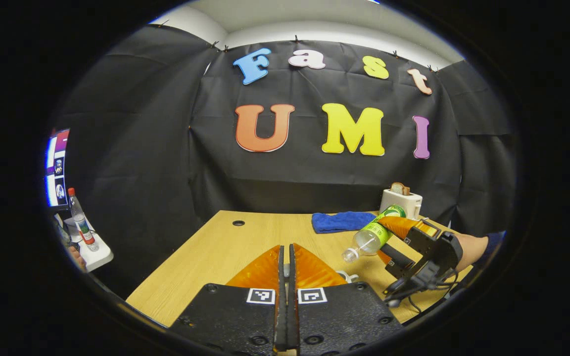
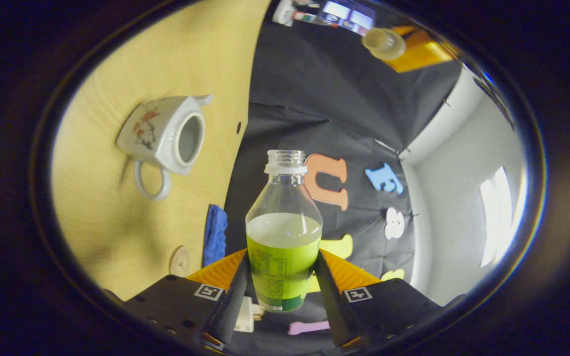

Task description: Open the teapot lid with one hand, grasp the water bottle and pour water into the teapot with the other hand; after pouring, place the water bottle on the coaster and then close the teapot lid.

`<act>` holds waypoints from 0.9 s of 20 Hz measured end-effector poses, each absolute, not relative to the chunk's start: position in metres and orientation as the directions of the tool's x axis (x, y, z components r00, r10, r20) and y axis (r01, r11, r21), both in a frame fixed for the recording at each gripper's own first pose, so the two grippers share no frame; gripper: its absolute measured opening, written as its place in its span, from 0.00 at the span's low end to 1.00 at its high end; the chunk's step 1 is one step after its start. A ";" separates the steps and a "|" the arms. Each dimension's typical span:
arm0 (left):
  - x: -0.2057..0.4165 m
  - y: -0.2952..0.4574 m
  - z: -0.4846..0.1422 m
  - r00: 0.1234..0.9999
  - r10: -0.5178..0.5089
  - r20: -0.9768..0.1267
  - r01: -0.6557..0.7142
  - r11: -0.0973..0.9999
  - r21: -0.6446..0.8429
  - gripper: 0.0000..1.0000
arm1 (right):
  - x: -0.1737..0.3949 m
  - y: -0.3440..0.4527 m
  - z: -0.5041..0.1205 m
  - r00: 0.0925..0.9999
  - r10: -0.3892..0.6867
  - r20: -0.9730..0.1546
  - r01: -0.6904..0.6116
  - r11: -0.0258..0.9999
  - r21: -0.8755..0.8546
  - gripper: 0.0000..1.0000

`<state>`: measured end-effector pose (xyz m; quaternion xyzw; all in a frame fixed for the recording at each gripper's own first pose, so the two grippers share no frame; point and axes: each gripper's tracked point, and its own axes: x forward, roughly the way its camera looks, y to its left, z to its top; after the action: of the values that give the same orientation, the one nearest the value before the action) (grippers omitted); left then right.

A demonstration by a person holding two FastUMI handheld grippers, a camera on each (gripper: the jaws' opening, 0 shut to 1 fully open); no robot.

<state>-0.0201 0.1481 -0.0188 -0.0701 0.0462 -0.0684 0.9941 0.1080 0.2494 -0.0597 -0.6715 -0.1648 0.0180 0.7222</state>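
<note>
My right gripper (image 2: 280, 269) is shut on the green-labelled water bottle (image 2: 283, 232), which has no cap and is partly filled. In the left gripper view the bottle (image 1: 371, 237) is tilted over the table with its mouth down and to the left, held by that gripper (image 1: 390, 226). The white teapot (image 2: 161, 131) stands on the wooden table (image 2: 117, 207) with its mouth open. My left gripper (image 1: 287, 257) has its fingers pressed together. In the right gripper view it (image 2: 413, 49) holds the teapot lid (image 2: 384, 42) up in the air. A round coaster (image 2: 181, 260) lies beside a blue cloth (image 2: 214, 235).
At the back right of the table (image 1: 215, 252) the blue cloth (image 1: 342, 221) lies by a white toaster (image 1: 401, 200). A hand (image 1: 468, 247) holds the right gripper. At the far left a side shelf carries another bottle (image 1: 79, 220) below a screen (image 1: 56, 168).
</note>
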 end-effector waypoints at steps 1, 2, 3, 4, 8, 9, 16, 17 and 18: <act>-0.020 0.147 -0.017 0.986 -0.152 -0.073 0.140 0.979 -0.148 0.03 | 0.110 0.246 -0.063 0.955 0.236 0.181 0.135 0.197 -0.971 0.73; -0.018 0.150 -0.017 0.986 -0.150 -0.070 0.138 0.979 -0.153 0.03 | 0.109 0.243 -0.065 0.960 0.239 0.147 0.073 0.293 -0.953 0.70; -0.017 0.152 -0.017 0.986 -0.149 -0.072 0.136 0.977 -0.162 0.02 | 0.109 0.241 -0.062 0.963 0.241 0.123 0.021 0.386 -0.922 0.73; -0.018 0.150 -0.018 0.985 -0.154 -0.074 0.139 0.975 -0.173 0.02 | 0.107 0.238 -0.059 0.965 0.243 0.101 -0.026 0.473 -0.881 0.73; -0.012 0.158 -0.021 0.987 -0.141 -0.078 0.121 0.967 -0.226 0.03 | 0.122 0.226 -0.034 0.967 0.253 0.029 -0.172 0.733 -0.658 0.73; -0.012 0.160 -0.020 0.988 -0.137 -0.077 0.116 0.965 -0.237 0.03 | 0.129 0.222 -0.025 0.967 0.254 0.027 -0.187 0.776 -0.603 0.75; -0.007 0.177 -0.024 0.992 -0.095 -0.078 0.070 0.958 -0.278 0.03 | 0.179 0.190 -0.007 0.967 0.254 -0.010 -0.252 0.952 -0.174 0.75; -0.005 0.178 -0.024 0.993 -0.088 -0.077 0.062 0.957 -0.284 0.03 | 0.188 0.186 -0.014 0.968 0.251 -0.030 -0.252 0.961 -0.116 0.75; -0.005 0.178 -0.024 0.993 -0.085 -0.076 0.060 0.956 -0.286 0.03 | 0.198 0.179 -0.023 0.974 0.220 -0.053 -0.223 0.973 -0.066 0.75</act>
<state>-0.0054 0.1779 -0.0242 -0.1431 0.0438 -0.0365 0.9881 0.1984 0.1790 -0.0227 -0.0358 0.0224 0.1116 0.9929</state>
